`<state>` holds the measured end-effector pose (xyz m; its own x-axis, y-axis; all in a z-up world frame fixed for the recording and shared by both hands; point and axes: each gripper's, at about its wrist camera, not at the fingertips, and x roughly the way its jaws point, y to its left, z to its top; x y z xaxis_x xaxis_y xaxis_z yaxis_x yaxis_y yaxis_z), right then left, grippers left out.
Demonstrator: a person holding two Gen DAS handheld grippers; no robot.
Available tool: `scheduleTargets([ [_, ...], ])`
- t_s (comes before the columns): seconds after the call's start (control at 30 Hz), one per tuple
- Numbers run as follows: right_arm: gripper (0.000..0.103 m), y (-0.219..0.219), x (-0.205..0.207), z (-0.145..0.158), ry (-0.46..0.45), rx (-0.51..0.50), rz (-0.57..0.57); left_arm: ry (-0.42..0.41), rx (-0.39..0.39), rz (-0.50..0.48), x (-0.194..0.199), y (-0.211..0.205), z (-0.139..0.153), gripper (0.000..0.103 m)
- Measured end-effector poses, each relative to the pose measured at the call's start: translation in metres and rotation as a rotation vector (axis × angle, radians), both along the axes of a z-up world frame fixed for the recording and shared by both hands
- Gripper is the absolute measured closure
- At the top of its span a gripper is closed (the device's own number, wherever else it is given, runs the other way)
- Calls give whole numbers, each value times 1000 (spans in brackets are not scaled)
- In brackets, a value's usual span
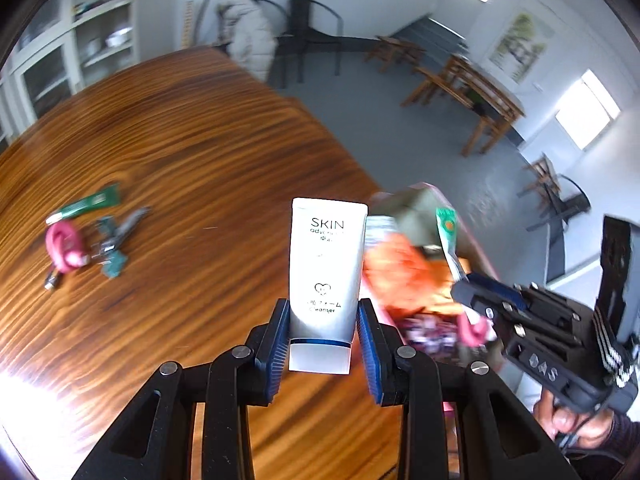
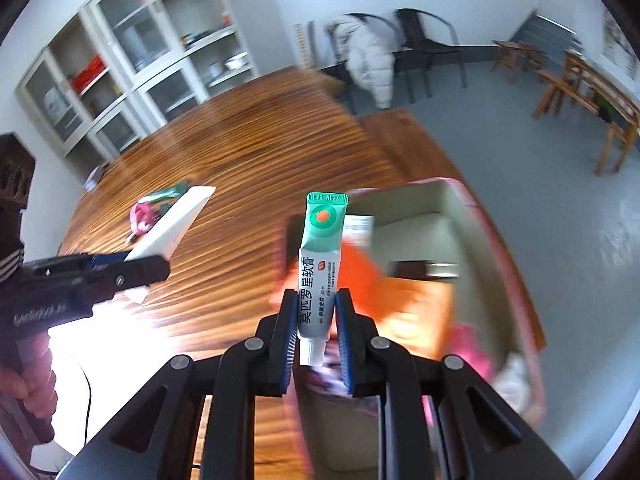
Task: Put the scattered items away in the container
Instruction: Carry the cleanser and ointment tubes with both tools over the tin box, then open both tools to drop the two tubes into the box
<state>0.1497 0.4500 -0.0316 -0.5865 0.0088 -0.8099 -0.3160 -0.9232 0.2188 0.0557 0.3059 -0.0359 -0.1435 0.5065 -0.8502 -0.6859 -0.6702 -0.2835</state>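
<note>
1. Wooden table (image 1: 180,152) fills most of the room, with chairs and shelves behind it.
2. Left gripper (image 1: 323,344) squeezes a white cleanser tube (image 1: 326,264), cap down, above the table.
3. Right gripper (image 2: 317,334) squeezes a small green tube (image 2: 320,264), cap down, over the pink box (image 2: 516,280).
4. Pink box sits at the table's edge with orange and pink things inside.
5. Green tube (image 1: 90,203), pink cable (image 1: 64,246) and keys (image 1: 114,240) lie together on the table, well apart from the box.
</note>
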Motion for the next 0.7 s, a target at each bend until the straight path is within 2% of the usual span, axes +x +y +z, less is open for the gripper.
scheduleTargets([
  [0.23, 82, 46, 29, 2, 0, 8, -91, -10, -14, -151, 49, 53, 1, 69],
  [0.53, 82, 78, 37, 8, 33, 9, -102, -29, -58, -289, 86, 88, -5, 68],
  [0.6, 82, 80, 34, 10, 40, 13, -96, -29, -57, -303, 89, 93, -4, 44],
  [0.63, 82, 81, 34, 10, 43, 14, -93, -20, -49, -299, 90, 93, -2, 24],
  [0.67, 82, 81, 33, 10, 45, 15, -89, -4, -33, -290, 90, 92, 2, 20],
  [0.7, 82, 81, 32, 10, 47, 15, -84, 3, -23, -286, 89, 91, 5, 20],
])
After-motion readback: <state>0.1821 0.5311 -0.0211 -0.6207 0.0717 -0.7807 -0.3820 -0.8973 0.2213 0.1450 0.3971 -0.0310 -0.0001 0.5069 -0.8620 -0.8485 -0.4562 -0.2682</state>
